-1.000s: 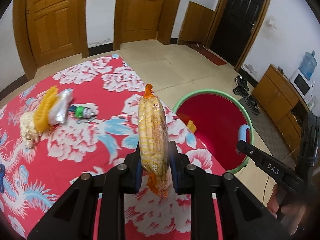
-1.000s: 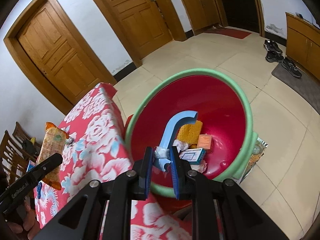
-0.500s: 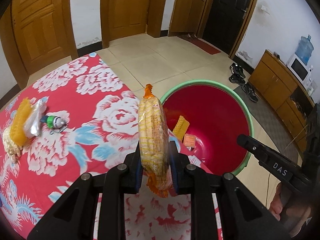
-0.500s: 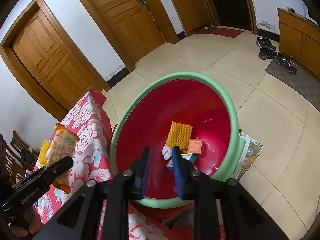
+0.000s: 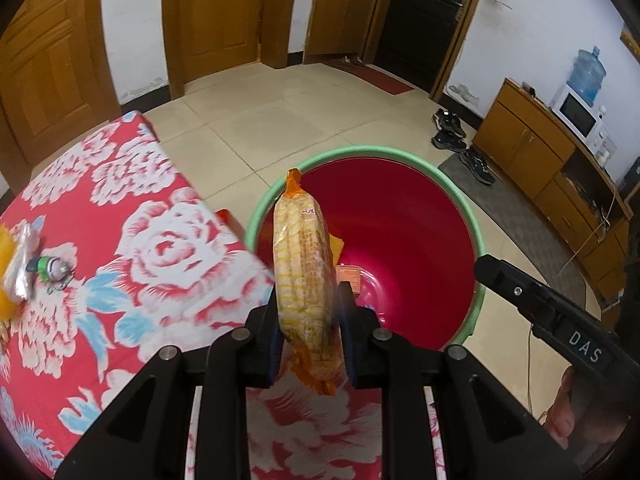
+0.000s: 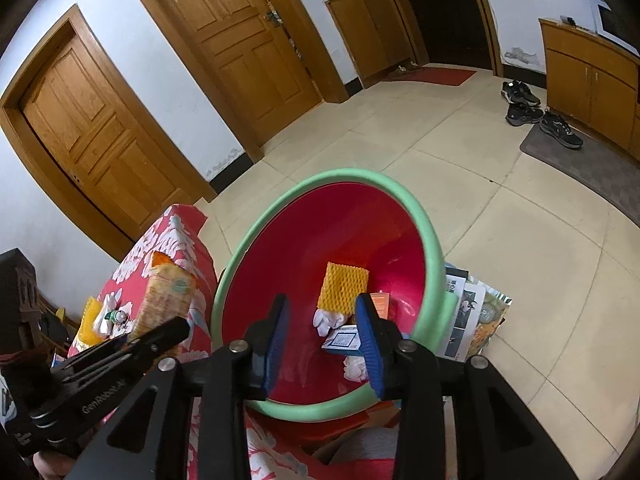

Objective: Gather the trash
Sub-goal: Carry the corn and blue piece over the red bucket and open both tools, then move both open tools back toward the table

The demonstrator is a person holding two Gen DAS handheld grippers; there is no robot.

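Right wrist: right tongs (image 6: 322,336) opening, empty, over one basin (image 6: 430,240); left tongs (image 5: 308,324) clench one snack packet (image 5: 302,264).

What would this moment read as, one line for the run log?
left tongs: shut on snack packet, near bin rim | right tongs: opening, empty, over red bin | on table: small bottle

Basin (image 6: 430,248) on floor, just beside table (image 5: 132,240) edge. In basin: sponge (image 6: 346,288), small boxes (image 6: 344,340), crumpled tissue (image 6: 326,318). Snack packet (image 5: 306,280) upright between left gripper (image 5: 308,320) pads, over table edge near basin rim. Right gripper (image 6: 322,340) above basin. Wrappers (image 5: 18,268) on table, far left. Magazines (image 6: 472,316) on floor behind basin.
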